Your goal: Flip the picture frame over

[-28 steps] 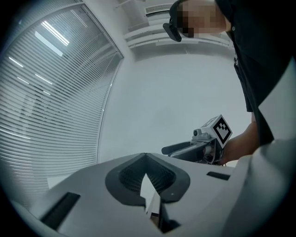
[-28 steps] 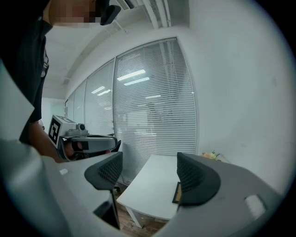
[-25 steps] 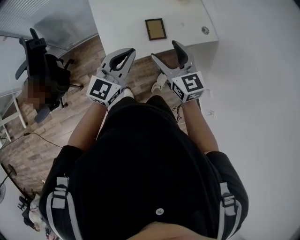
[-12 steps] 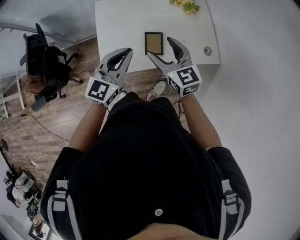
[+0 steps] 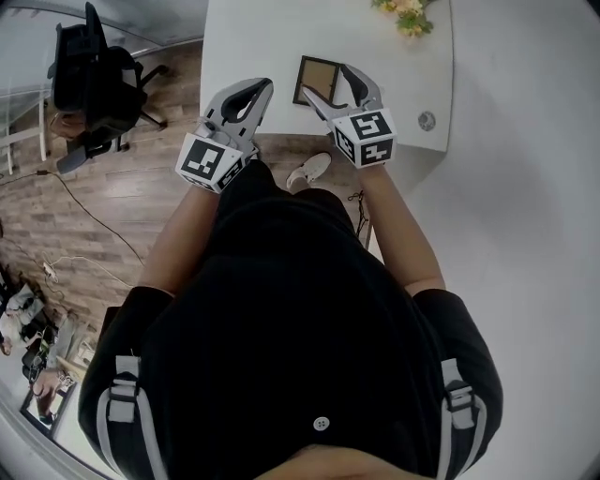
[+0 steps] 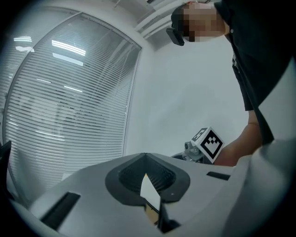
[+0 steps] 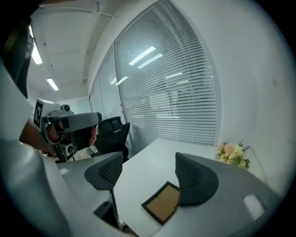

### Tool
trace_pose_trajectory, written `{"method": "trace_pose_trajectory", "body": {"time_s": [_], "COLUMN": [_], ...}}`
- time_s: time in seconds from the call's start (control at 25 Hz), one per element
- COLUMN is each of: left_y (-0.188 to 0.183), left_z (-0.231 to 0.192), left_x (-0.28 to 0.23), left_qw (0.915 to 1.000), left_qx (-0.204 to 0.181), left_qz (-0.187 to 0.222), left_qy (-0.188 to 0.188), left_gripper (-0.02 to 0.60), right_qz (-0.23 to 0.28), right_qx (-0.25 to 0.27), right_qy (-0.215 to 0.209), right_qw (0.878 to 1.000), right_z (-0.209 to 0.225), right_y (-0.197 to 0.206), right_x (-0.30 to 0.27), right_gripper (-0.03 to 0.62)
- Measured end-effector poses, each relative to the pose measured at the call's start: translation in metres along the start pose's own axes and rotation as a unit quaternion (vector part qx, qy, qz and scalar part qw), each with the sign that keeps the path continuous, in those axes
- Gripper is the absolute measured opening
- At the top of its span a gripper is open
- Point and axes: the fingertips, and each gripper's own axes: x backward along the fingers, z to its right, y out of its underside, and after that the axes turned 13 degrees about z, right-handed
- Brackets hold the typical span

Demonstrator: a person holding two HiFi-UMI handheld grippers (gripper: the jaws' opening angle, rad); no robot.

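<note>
My right claw [image 5: 326, 82] is spread wide and holds nothing. In the head view it hangs over the near edge of the white tabletop [image 5: 253, 37], in the upper middle of the frame. The picture frame [image 5: 316, 81] shows in the gap between its two jaws. I cannot tell whether either jaw touches it.

In the right gripper view, the picture frame [image 7: 163, 203] lies flat on the tabletop [image 7: 152, 162] in the lower middle. It has a dark border around a brown panel that faces up. The right-hand jaw of the claw [image 7: 148, 171] covers its far right corner.

My left claw [image 5: 255, 89] is pressed together with nothing pinched. It sits just left of the right one, at the tabletop's near edge and apart from the picture frame. In the left gripper view its pads [image 6: 152, 173] meet at the tips of the claw [image 6: 147, 159], leaving only a sliver of gap below them.

A bunch of pale flowers [image 5: 405, 14] lies at the top edge of the head view, beyond the picture frame. A black office chair [image 5: 94, 80] stands on the wooden floor [image 5: 141, 187] at the upper left.
</note>
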Motion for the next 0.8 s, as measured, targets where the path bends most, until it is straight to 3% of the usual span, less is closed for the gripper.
{"method": "trace_pose_trajectory", "body": {"time_s": [0.24,0.8], "left_y": [0.02,0.073], "left_z": [-0.024,-0.071], "left_x": [-0.003,-0.019], "left_qw": [0.9997,0.996], "left_qx": [0.017,0.046], "left_qz": [-0.009,-0.043], "left_qy": [0.017,0.064], "left_gripper": [0.005,0.005], "right_qz": [-0.033,-0.107], "right_qx": [-0.023,-0.048], "right_qy": [0.02,0.12], "right_qw": [0.999,0.986], "right_z": [0.002,0.019], "right_y": [0.027,0.097], "right_x": [-0.034,-0.086], "right_gripper": [0.365,0.353]}}
